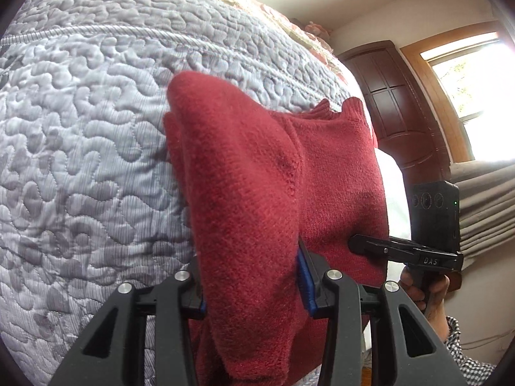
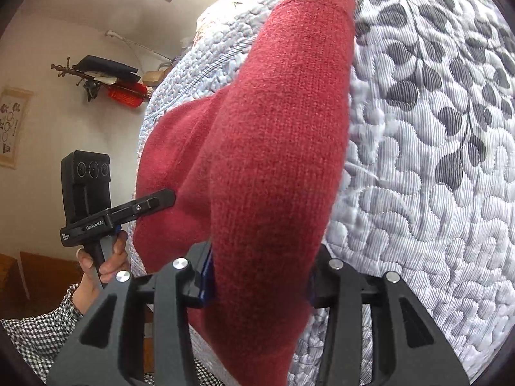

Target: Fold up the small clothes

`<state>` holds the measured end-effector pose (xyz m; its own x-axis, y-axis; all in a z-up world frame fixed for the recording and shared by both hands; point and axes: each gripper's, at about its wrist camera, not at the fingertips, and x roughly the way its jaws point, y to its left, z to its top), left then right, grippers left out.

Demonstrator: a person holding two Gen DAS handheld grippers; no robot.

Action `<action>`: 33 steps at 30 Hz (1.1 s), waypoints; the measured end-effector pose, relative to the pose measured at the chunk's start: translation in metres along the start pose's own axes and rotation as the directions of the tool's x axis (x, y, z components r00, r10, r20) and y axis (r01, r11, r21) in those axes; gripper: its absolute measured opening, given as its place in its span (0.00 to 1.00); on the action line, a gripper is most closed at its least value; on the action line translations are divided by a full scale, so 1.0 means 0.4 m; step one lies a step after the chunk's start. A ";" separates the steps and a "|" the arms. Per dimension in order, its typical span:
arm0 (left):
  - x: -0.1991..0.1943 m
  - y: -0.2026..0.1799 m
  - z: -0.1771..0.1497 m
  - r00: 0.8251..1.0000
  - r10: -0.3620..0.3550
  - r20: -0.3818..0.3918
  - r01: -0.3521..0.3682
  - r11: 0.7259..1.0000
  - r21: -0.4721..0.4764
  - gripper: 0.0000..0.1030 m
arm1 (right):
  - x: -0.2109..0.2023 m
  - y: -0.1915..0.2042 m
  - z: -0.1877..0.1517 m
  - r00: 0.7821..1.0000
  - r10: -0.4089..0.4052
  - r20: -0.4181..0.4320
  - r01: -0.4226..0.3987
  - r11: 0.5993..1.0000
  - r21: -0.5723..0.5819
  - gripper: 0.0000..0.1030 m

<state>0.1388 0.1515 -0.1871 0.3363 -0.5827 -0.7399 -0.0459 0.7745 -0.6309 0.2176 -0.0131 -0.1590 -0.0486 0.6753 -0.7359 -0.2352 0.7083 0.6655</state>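
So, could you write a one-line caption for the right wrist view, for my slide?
Right tool clamps a red knit sweater above a quilted bedspread; the left tool grips its other edge.

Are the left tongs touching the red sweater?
Touching. The left wrist view shows the left tongs closed on a fold of the red sweater.

The quilted bedspread [image 1: 80, 160] lies bare and open on the left gripper's [image 1: 254, 292] far side and past the right gripper [image 2: 260, 276] too — free room there. Between them the red knit sweater [image 2: 273, 148] fills the gap, each gripper's nose pressing into it.
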 end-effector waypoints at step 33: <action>-0.036 -0.010 -0.302 0.944 0.331 -0.015 -0.328 0.941 0.078 0.61 | 0.014 -0.130 -0.382 1.000 0.023 -0.016 -0.019 0.981 0.194 0.40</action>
<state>0.0203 0.1271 -0.2021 0.2880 -0.2976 -0.9102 -0.0806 0.9396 -0.3327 0.0812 -0.0777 -0.2167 -0.0695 0.6878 -0.7225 -0.0416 0.7216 0.6910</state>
